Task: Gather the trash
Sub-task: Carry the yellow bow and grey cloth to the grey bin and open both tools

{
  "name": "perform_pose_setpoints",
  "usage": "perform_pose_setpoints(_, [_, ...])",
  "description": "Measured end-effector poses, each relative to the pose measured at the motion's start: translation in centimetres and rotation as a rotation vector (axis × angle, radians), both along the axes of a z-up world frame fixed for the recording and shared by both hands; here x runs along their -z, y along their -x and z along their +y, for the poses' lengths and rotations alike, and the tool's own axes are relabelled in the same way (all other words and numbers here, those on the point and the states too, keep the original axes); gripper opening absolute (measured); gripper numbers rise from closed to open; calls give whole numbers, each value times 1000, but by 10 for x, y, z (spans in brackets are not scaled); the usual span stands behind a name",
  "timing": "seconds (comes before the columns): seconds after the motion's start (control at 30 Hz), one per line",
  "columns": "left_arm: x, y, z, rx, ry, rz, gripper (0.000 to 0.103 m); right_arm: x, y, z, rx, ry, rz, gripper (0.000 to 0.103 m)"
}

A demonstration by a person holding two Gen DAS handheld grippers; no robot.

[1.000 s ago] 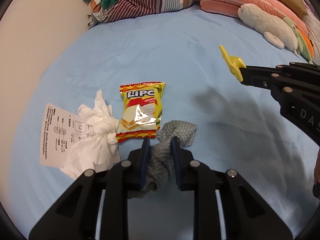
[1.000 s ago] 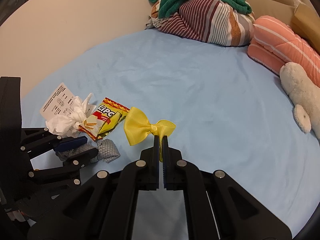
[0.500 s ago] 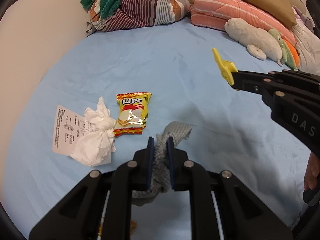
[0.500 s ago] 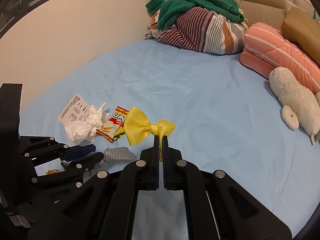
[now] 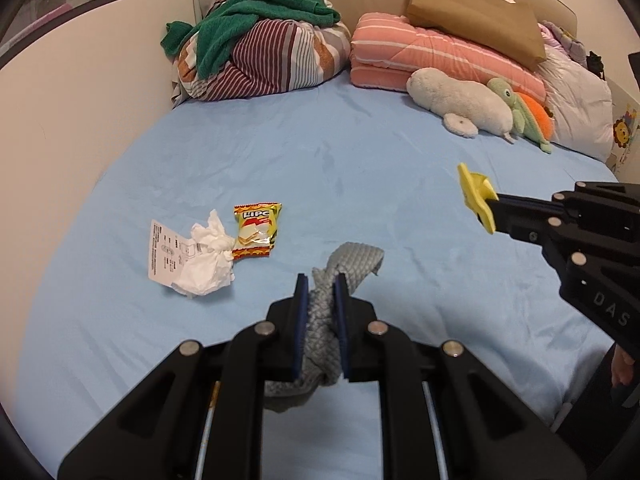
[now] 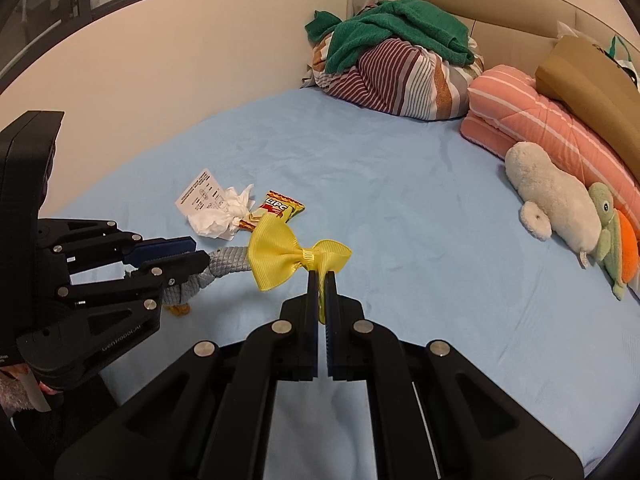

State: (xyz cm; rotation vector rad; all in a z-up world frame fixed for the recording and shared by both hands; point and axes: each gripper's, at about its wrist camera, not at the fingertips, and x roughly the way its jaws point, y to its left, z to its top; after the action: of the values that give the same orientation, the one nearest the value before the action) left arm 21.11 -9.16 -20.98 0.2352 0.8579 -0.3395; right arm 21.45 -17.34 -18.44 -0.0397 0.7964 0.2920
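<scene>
Both tools loaded: left tool (image 5: 320,292) pinching the grey knit cloth (image 5: 354,258), right tool (image 6: 319,280) clamped on the yellow bow (image 6: 294,258), both clear of the bed (image 5: 360,168). Tissue (image 5: 208,264), snack wrapper (image 5: 256,230) and leaflet (image 5: 164,250) lie there uncollected. Next I'd guess drop-off somewhere, no bin visible.

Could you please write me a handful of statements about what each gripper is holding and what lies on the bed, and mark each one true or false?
1. The right gripper is shut on a yellow ribbon bow. True.
2. The left gripper has nothing between its jaws. False: a grey knitted cloth is clamped between them.
3. The Lipo snack packet lies on the blue bed sheet beside a crumpled white tissue. True.
4. The printed paper slip sits on top of the striped bundle. False: it lies flat on the sheet, partly under the tissue.
5. A green towel rests on the striped bedding bundle. True.
</scene>
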Motion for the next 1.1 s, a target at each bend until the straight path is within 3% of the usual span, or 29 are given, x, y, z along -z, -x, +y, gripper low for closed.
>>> perform_pose_setpoints(0.53, [-82,89,-51,179,44,-79,14,-82,120,-59,79,25,-106,2])
perform_pose_setpoints(1.1, [-123,181,-104,377,42,-118,14,-136,231,-109,205,5,-179,2])
